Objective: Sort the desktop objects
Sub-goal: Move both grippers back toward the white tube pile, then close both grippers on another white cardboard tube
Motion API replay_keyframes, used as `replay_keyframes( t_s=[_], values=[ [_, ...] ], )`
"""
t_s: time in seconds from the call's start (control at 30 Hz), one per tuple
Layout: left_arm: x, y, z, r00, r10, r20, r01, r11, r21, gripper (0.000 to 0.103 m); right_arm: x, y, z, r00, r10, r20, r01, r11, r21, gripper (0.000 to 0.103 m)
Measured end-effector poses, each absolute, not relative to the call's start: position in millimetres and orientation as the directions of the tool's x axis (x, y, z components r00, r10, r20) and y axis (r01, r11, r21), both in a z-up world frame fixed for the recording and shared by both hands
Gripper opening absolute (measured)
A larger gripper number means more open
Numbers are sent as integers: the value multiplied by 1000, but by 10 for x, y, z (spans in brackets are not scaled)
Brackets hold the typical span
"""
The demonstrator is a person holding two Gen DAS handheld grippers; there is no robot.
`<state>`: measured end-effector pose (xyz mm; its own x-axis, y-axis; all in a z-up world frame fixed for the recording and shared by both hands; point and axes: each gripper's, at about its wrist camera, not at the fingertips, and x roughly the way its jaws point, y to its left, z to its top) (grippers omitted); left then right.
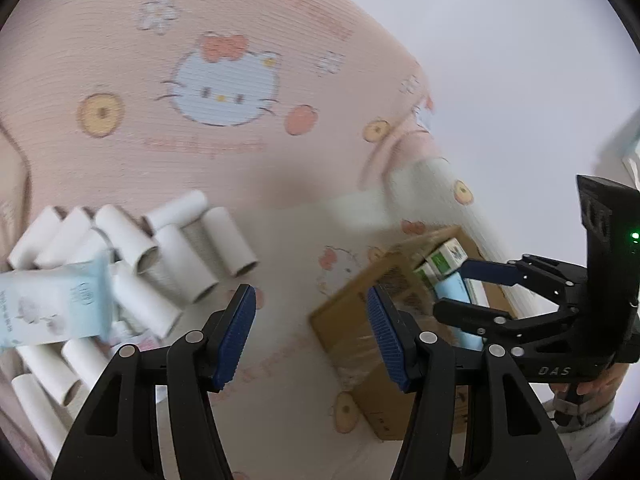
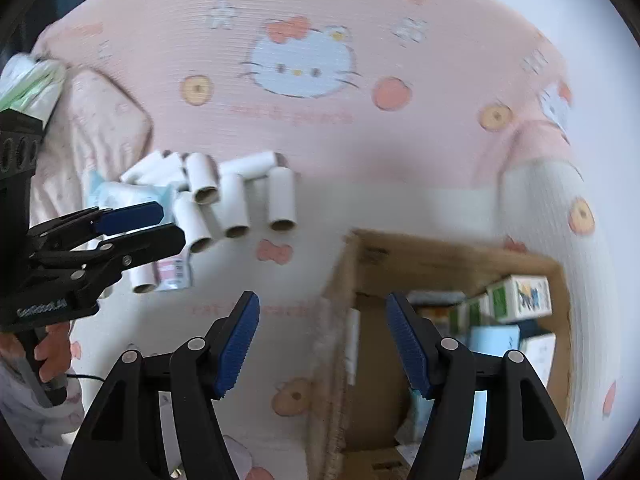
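A heap of white cardboard tubes (image 1: 160, 256) (image 2: 232, 196) lies on the cloth with a pale blue cosmetic tube (image 1: 56, 304) (image 2: 128, 196) on top. To their right stands an open cardboard box (image 1: 360, 320) (image 2: 440, 248) that holds green-and-white cartons (image 1: 444, 258) (image 2: 516, 298) and a pale blue pack (image 2: 494, 338). My left gripper (image 1: 310, 300) (image 2: 160, 226) is open and empty, between the heap and the box. Open too, my right gripper (image 2: 323, 308) (image 1: 460, 288) hangs over the box's left wall with nothing between its pads.
A pink cartoon-cat cloth (image 1: 220, 88) covers the table and drops off at the right. A small pink packet (image 2: 172, 272) lies among the tubes. A person's hands (image 1: 600, 384) (image 2: 48, 352) grip the handles. A folded pink cloth (image 2: 104, 120) lies far left.
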<state>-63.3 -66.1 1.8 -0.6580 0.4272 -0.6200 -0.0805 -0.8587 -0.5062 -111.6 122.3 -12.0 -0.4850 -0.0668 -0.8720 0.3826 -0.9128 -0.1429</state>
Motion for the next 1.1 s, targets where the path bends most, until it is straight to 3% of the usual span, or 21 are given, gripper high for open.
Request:
replay_keyframes(
  t_s=[0.27,0.47,0.6,0.87,0.9,0.97,1.1],
  values=[
    [-419,-1176,-295,-649,368,-666,41,-857,-513,62,-861,620,-110,-611,-130,-781,488,-839,-242,64],
    [-230,-1566,-546,-620,284,-731,170,-861,-479,62,-812,222,-511,-460,-179,-869,635,-751,-182,65],
    [-55,-1710,-619,-600,221,-769,220,-879,-424,62,-832,89,-661,-467,-180,-866,654,-729,-202,65],
    [250,-2013,-908,-597,208,-775,324,-821,-470,61,-906,-81,-995,-410,-377,-830,668,-744,8,65],
    [260,-2036,-931,-602,218,-768,333,-806,-490,60,-892,-113,-1065,-403,-397,-825,676,-736,23,65],
    [253,-2083,-1016,-612,259,-747,354,-755,-551,45,-831,-183,-1185,-404,-413,-816,704,-710,11,65],
    [217,-2073,-1178,-603,285,-745,385,-714,-584,43,-702,-297,-1391,-434,-404,-805,734,-677,-56,65]
  ],
)
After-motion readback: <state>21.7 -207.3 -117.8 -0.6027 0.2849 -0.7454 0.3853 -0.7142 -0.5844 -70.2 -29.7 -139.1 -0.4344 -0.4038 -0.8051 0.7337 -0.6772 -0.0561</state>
